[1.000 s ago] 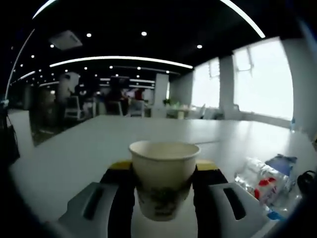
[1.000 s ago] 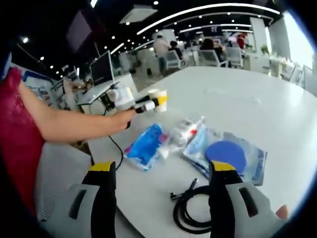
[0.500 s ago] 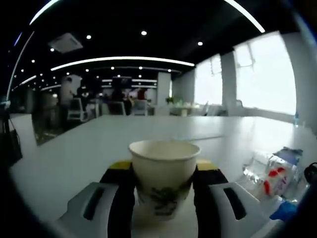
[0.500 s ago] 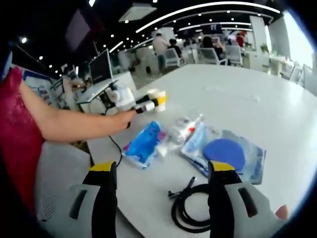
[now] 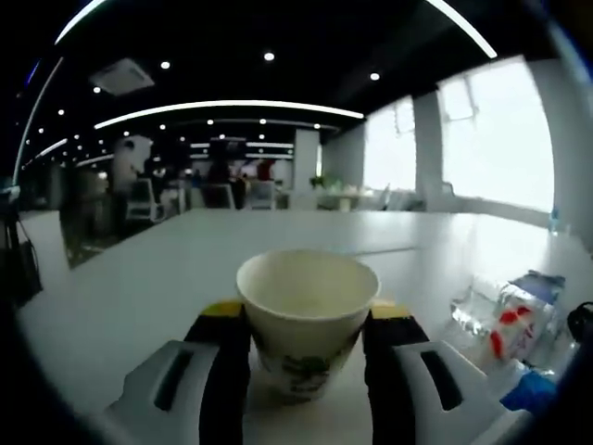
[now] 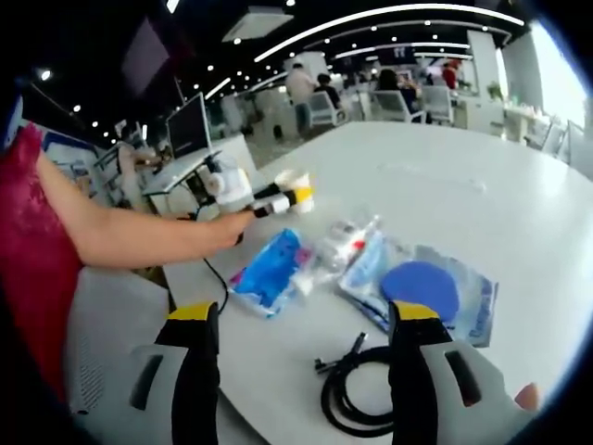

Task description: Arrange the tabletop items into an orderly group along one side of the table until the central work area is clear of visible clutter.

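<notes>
The left gripper (image 5: pixel 304 348) was clenched on a paper cup (image 5: pixel 307 317), its yellow-tipped jaws pressing the cup's sides from left and right below the rim, so that the cup sat upright with its open mouth up; that grip suited carrying it without a tilt. Whether the cup's base rested on the white table (image 5: pixel 139 287) or hung just above it could not be told. Off to the gripper's right lay a clear packet with red print (image 5: pixel 505 320). The right gripper (image 6: pixel 306 320) was released, its jaws spread wide with nothing between them, poised above the table's near edge. Between and beyond its jaws lay a coiled black cable (image 6: pixel 357 394), a clear bag holding a blue disc (image 6: pixel 424 289) and a blue packet (image 6: pixel 269 271), bunched near one another at the table's side. Farther off, the person's arm (image 6: pixel 139 236) reached out with the cup held near the table's far edge, likely to set it beside that group.
</notes>
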